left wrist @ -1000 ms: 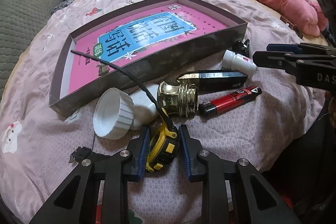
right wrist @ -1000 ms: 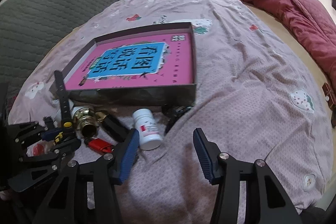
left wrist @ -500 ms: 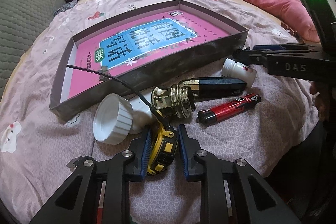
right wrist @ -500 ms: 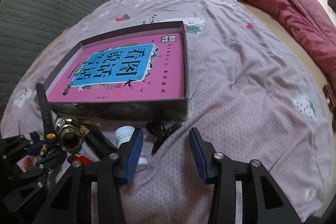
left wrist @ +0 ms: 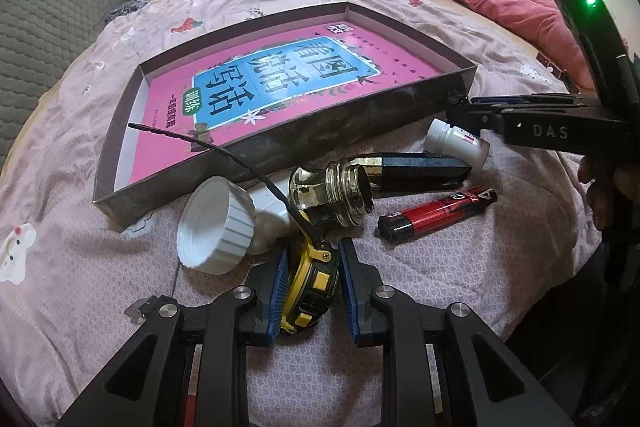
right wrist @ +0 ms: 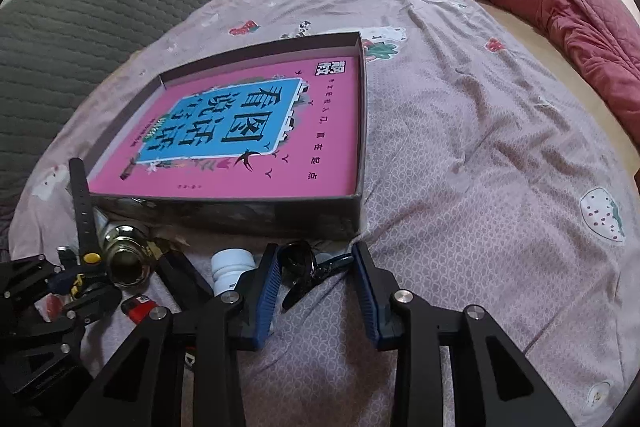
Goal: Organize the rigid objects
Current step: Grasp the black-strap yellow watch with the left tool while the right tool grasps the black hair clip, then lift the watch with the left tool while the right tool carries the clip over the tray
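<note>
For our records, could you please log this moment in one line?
left tongs: shut on tape measure | right tongs: open around black clip | box: holds only book

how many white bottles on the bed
2. A large white bottle lies left of the brass fitting near the box; a small white pill bottle lies under the right gripper. Others may be hidden.

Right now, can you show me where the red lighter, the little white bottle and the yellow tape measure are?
red lighter (left wrist: 438,211), left wrist view, middle of its red body.
white bottle (left wrist: 456,143), left wrist view, its side.
yellow tape measure (left wrist: 310,277), left wrist view, its yellow casing.
</note>
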A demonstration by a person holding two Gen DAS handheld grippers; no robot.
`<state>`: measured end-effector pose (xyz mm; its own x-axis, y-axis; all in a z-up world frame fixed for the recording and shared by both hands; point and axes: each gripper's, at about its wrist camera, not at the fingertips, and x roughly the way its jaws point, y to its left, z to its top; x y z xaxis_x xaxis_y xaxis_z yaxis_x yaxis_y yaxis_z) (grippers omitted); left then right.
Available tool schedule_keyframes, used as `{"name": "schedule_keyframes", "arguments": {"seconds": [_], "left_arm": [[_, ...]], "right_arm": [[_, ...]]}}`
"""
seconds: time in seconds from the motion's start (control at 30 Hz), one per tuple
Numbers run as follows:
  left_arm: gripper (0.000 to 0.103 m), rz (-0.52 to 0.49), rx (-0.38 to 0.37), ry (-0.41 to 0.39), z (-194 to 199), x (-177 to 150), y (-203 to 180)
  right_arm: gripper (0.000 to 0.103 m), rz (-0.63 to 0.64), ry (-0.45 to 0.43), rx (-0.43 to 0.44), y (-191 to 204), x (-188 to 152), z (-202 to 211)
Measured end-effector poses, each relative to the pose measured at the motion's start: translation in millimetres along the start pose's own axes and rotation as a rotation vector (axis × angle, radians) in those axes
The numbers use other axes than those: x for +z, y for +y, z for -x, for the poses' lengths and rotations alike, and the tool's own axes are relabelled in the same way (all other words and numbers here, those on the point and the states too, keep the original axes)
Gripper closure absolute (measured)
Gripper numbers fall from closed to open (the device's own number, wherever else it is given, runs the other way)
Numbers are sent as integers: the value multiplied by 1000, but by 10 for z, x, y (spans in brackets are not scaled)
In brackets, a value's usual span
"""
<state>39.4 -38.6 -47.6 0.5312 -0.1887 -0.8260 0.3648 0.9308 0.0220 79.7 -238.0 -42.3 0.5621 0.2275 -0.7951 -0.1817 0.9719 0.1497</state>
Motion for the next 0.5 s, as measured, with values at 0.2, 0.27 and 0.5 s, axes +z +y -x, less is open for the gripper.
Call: {"name": "schedule_keyframes", "arguments": {"seconds": [0.2,0.27,0.5], "left_arm": [[81,29,-15,-20,58,22,44],[82,44,-22,-35,101,33,62],[84,66,-30,-78,236,48,61]], "right_arm": [[67,-17,-54,34,-13,17,179],[67,-24,-66,45,-17,13,239],[67,-15,-105,56,39,12,376]]}}
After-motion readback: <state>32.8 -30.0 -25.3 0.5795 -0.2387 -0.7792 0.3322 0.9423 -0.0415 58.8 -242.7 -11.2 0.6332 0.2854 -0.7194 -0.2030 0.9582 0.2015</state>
